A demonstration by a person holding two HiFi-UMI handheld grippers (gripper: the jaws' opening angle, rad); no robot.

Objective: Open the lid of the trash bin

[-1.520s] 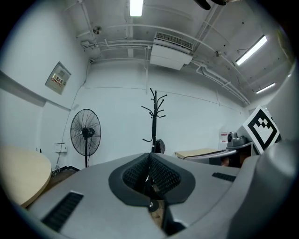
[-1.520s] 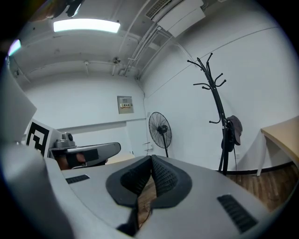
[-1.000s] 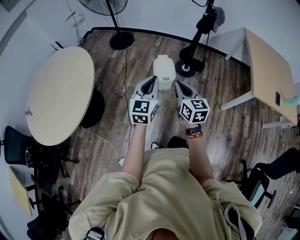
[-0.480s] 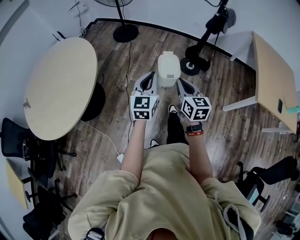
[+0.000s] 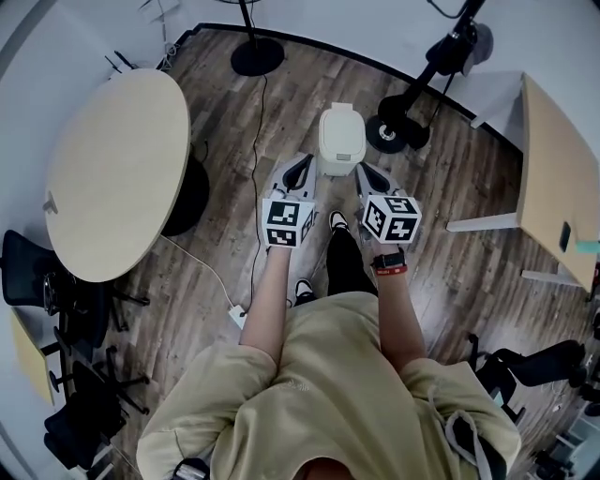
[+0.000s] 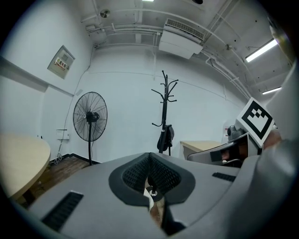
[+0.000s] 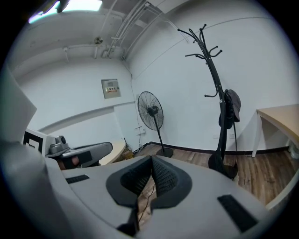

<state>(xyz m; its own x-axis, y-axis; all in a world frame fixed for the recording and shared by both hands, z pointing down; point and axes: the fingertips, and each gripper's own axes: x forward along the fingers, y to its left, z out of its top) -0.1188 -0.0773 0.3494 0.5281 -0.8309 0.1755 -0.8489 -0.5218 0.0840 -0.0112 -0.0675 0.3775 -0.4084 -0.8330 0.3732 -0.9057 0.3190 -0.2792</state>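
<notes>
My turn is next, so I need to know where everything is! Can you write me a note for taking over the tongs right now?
Left tongs: shut, empty.
Right tongs: shut, empty.
Both are held out in front, one on each side of the white trash bin, and neither touches it.
The bin stands on the wood floor just ahead, with its lid down.
Done: nothing yet.
Left: lower the tongs and open the lid.

I see round desk (image 5: 117,169) left | fan (image 6: 90,116) and coat stand (image 6: 164,116) by far wall (image 5: 356,23) | second desk (image 5: 558,197) right | cable (image 5: 258,187) across wood floor (image 5: 469,272)
</notes>
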